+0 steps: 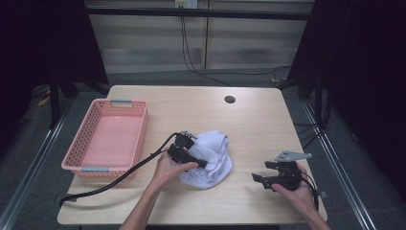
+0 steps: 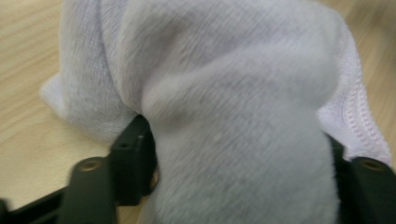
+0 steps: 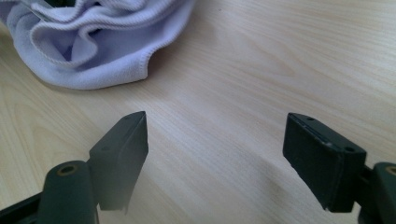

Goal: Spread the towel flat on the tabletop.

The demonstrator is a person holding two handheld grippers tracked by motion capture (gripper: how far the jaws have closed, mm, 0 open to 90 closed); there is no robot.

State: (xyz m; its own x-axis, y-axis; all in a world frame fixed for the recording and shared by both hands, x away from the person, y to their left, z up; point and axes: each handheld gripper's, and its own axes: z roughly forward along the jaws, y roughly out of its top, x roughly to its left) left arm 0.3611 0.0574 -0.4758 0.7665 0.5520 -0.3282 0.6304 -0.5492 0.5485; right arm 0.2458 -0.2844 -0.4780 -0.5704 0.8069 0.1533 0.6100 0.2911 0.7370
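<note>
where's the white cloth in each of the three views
High view: the crumpled white terry cloth lies at table centre, right of the pink plastic basket.
Left gripper view: it bulges up the middle.
Right gripper view: top left corner.
Shared landmark: the light wooden tabletop.

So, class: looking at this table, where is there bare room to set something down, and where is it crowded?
Free: the far strip of the table beyond the pink basket; the basket's own floor; the patch between the white cloth and the right gripper; the right edge. Crowded: the middle, where the left gripper sits in the cloth and its cable crosses the near-left corner.
</note>
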